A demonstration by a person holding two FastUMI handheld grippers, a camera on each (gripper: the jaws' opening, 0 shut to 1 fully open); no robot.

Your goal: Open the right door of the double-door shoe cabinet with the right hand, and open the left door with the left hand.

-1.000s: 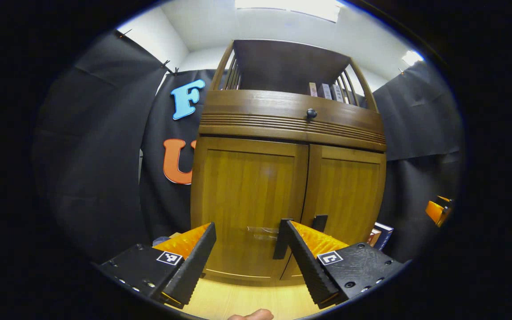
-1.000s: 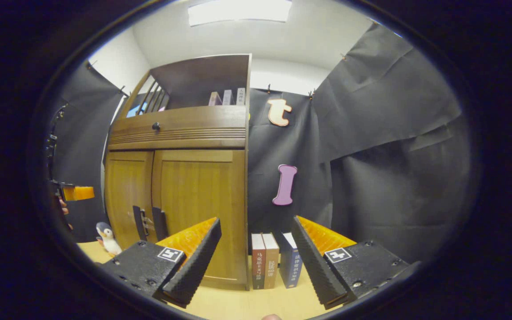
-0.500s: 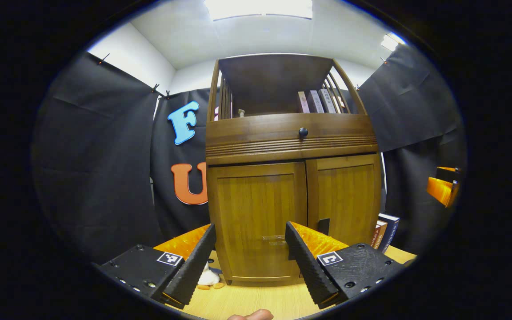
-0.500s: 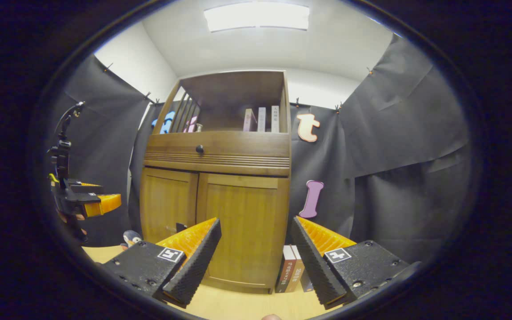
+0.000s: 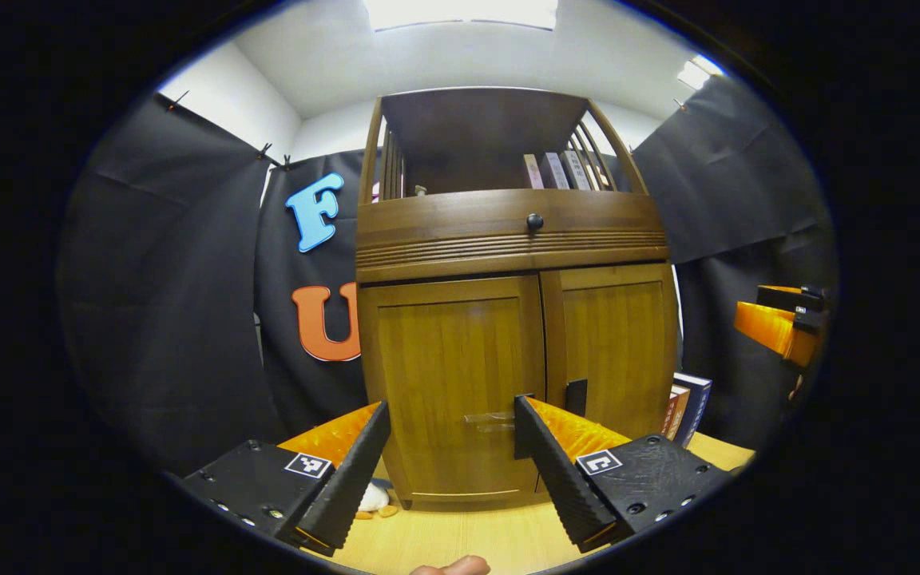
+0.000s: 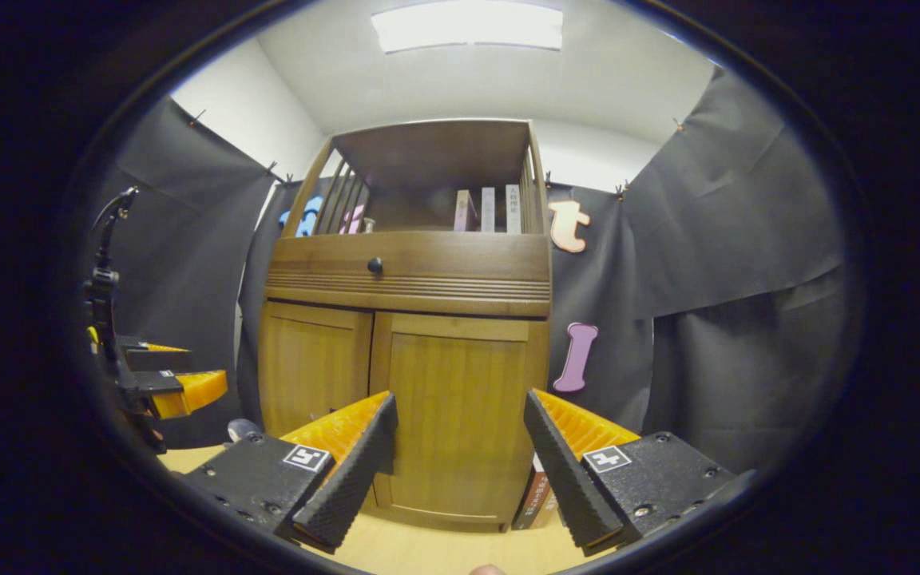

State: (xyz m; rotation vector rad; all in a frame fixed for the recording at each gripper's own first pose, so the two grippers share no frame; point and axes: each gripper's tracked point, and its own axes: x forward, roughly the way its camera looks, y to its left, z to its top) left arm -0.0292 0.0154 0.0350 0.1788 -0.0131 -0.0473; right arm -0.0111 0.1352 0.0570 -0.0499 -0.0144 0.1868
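On the worktop [image 5: 508,539] ahead, the shoe cabinet [image 6: 408,319] stands with both doors closed, and with the right gripper [image 6: 460,447] and left gripper [image 5: 452,451] gaping empty short of it, each should close squarely on its own door's handle [image 5: 576,397].

wooden shoe cabinet [image 5: 508,319] upright on the table, both doors shut.

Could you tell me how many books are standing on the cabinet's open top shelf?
3, side by side at the shelf's right end: book one, book two, book three. Others may be hidden.
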